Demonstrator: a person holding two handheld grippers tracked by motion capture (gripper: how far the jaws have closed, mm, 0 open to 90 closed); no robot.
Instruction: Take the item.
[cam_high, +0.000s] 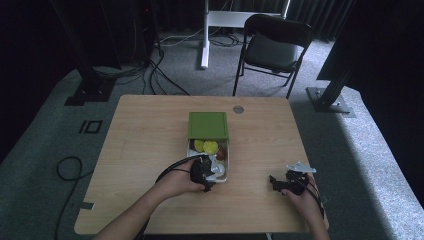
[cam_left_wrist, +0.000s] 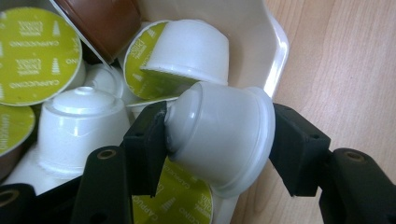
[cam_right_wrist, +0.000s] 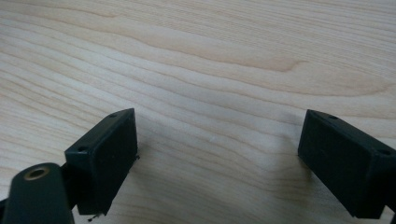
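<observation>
Our left gripper (cam_left_wrist: 219, 140) squeezes a white pod (cam_left_wrist: 219, 135) at the box's (cam_left_wrist: 275, 51) six o'clock, likely to lift it; our right gripper (cam_right_wrist: 217, 154) rests with jaws apart.

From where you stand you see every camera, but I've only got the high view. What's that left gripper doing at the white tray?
Observer: The left gripper is shut on a white coffee capsule, which lies on its side between the jaws.
Operator: What else is in the tray?
Observer: More capsules; one green foil lid reads "Cappuccino", and there is a brown one too.
Operator: And the right gripper, is it carrying anything?
Observer: No. The right gripper is open, with bare wooden table between its jaws.
</observation>
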